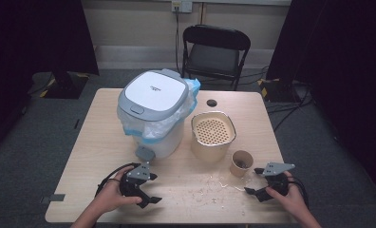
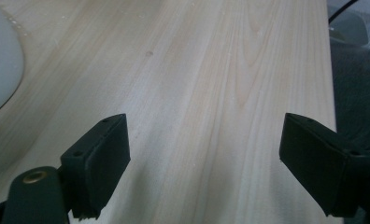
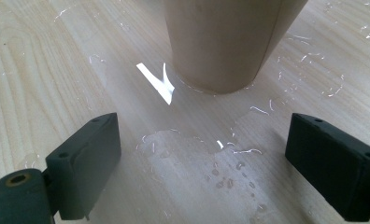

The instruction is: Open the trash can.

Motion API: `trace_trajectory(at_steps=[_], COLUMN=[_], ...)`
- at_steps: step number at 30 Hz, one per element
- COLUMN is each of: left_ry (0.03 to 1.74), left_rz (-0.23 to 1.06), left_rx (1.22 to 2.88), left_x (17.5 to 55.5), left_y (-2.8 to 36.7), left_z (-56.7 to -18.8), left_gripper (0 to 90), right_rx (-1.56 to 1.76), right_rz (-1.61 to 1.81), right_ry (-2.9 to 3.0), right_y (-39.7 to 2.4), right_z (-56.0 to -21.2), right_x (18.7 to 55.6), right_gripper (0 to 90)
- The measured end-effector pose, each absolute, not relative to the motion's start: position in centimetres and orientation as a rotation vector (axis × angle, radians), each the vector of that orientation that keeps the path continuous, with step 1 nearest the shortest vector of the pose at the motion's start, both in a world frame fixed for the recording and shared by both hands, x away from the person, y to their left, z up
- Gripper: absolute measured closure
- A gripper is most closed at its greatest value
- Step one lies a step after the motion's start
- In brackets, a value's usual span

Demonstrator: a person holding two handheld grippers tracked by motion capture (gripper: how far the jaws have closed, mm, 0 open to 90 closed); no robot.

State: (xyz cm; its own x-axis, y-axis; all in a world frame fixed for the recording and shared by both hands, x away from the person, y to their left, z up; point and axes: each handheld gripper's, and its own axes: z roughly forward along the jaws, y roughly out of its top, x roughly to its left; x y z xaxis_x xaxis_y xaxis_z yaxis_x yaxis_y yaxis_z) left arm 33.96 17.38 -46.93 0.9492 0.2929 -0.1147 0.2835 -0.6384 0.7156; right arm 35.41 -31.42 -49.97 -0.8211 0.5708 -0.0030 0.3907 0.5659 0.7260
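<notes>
So there's a light wooden table [image 1: 96, 156], and the biggest thing on it is a white bin with a grey flat lid [image 1: 154, 95] and a plastic liner bunched under the rim, sitting far left of centre. Right beside it is a beige tub with a perforated insert [image 1: 213, 131], then a small paper cup [image 1: 241, 163] just near-right of that, standing in a patch of spilled water [image 3: 206, 158]. The right gripper [image 1: 261, 182] sits near right, jaws wide apart with nothing in them, pointed at the cup just ahead. The left gripper [image 1: 151, 188] is near left over bare wood, jaws open too, holding nothing.
</notes>
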Motion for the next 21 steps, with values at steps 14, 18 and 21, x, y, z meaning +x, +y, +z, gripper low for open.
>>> trace_trajectory(at_steps=[14, 18, 21], left_ry=[0.623, 0.674, 0.698], left_rz=[-0.013, 0.002, 0.010], left_rx=[2.236, 2.220, 2.216], left_x=[34.2, 34.3, 34.2], left_y=[19.3, 20.1, 20.6], left_z=[-43.3, -41.9, -41.1], left_gripper=[16.5, 18.0, 18.7], right_rx=[0.791, 0.787, 0.787], right_rz=[1.105, 1.105, 1.105], right_ry=[2.568, 2.570, 2.570], right_y=[-31.5, -31.5, -31.5], right_z=[-50.0, -50.0, -50.0], right_x=[35.4, 35.4, 35.4], right_gripper=[9.6, 9.7, 9.7])
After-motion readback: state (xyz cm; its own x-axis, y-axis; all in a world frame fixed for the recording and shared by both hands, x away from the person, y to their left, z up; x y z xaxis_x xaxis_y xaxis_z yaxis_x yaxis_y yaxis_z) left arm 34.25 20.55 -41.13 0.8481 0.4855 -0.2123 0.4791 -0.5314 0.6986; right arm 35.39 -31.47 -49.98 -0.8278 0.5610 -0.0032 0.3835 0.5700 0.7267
